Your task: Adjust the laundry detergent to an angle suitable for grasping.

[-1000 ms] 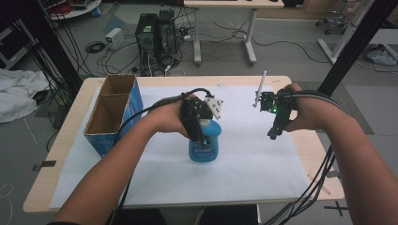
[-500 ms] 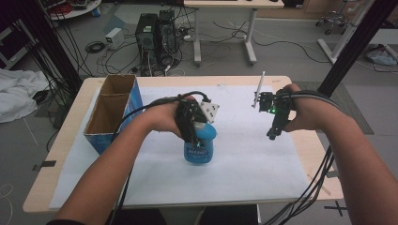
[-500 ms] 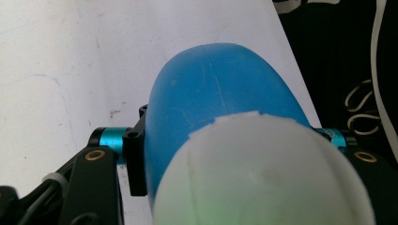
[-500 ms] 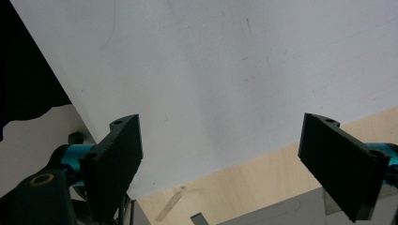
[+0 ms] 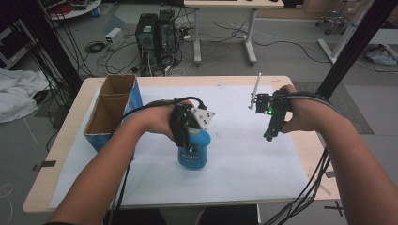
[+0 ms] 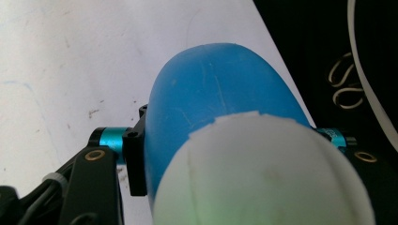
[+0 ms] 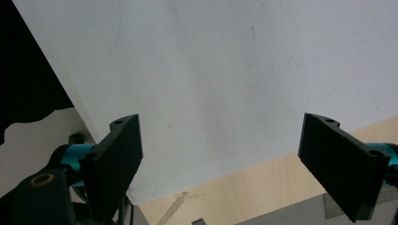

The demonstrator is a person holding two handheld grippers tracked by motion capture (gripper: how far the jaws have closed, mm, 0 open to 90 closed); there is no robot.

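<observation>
The left gripper view is showing the blue bottle (image 6: 211, 108) right up against the lens, its white cap (image 6: 263, 173) nearest and the blue body running away beyond it. The black jaws are pressing on either side of the bottle, one pad flat against its left flank, so the left gripper is pinching the bottle. Past the bottle, the white sheet (image 6: 70, 56) is lying underneath.

In the high view, the left gripper (image 5: 187, 129) is sitting over the top of the bottle (image 5: 193, 152), which is standing upright under it on the white sheet (image 5: 234, 178), near the middle of the table (image 5: 300, 82). Off to the far side of that hand, a blue cardboard box (image 5: 112, 110) is standing open near the table's edge, well apart from the bottle.

The right gripper (image 5: 271, 129) is hovering above the sheet, well apart from the bottle, pointing down. In the right gripper view its two black jaws are standing spread wide with nothing between them; beyond them are lying the sheet (image 7: 225, 70) and, farther on, the bare wood of the table (image 7: 244, 192).
</observation>
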